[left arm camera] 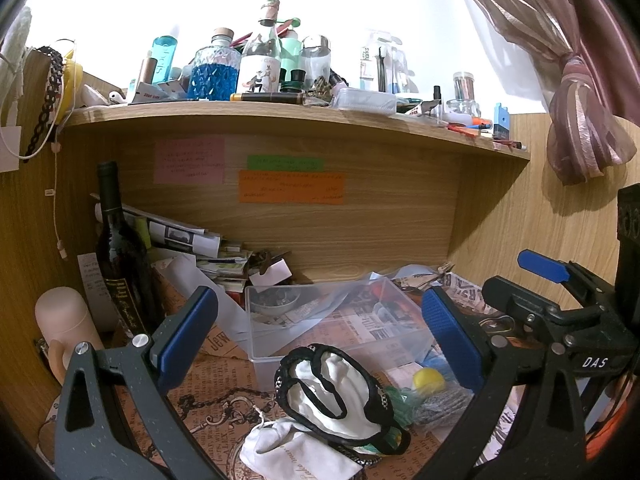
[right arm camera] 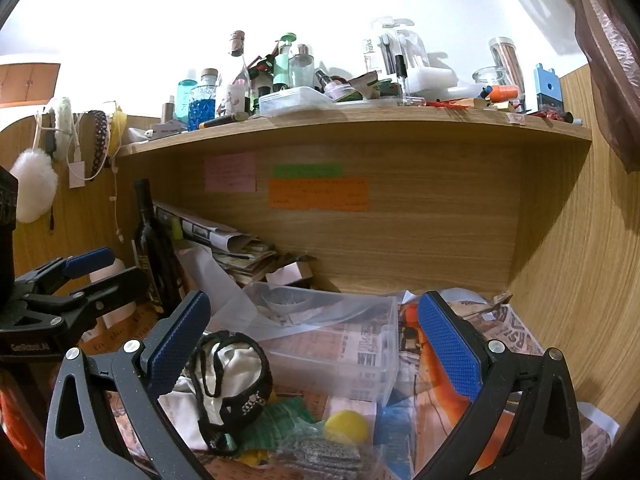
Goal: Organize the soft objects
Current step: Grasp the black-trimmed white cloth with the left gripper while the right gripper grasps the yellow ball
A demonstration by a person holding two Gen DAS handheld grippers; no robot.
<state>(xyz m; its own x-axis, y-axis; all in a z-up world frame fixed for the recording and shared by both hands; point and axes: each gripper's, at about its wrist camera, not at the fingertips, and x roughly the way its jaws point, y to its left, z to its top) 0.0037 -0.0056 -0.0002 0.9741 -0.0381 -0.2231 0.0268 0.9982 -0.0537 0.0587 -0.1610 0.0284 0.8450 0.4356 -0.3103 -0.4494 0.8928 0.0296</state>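
Note:
A white cloth with black trim (left arm camera: pixel 332 396) lies on the newspaper-covered desk, in front of a clear plastic box (left arm camera: pixel 336 324). It also shows in the right wrist view (right arm camera: pixel 228 376). A white drawstring pouch (left arm camera: pixel 296 452) lies just before it. A yellow soft ball (left arm camera: pixel 429 379) and grey and green mesh pieces (left arm camera: pixel 436 402) lie to its right; the ball shows in the right wrist view (right arm camera: pixel 346 426). My left gripper (left arm camera: pixel 320 344) is open above the cloth. My right gripper (right arm camera: pixel 316 348) is open over the box (right arm camera: pixel 340 344) and ball.
A dark wine bottle (left arm camera: pixel 118 256) and a pink cylinder (left arm camera: pixel 66 320) stand at the left. Stacked papers (left arm camera: pixel 216 252) lean at the back. A crowded shelf (left arm camera: pixel 296 114) overhangs the desk. A curtain (left arm camera: pixel 580 92) hangs at the right.

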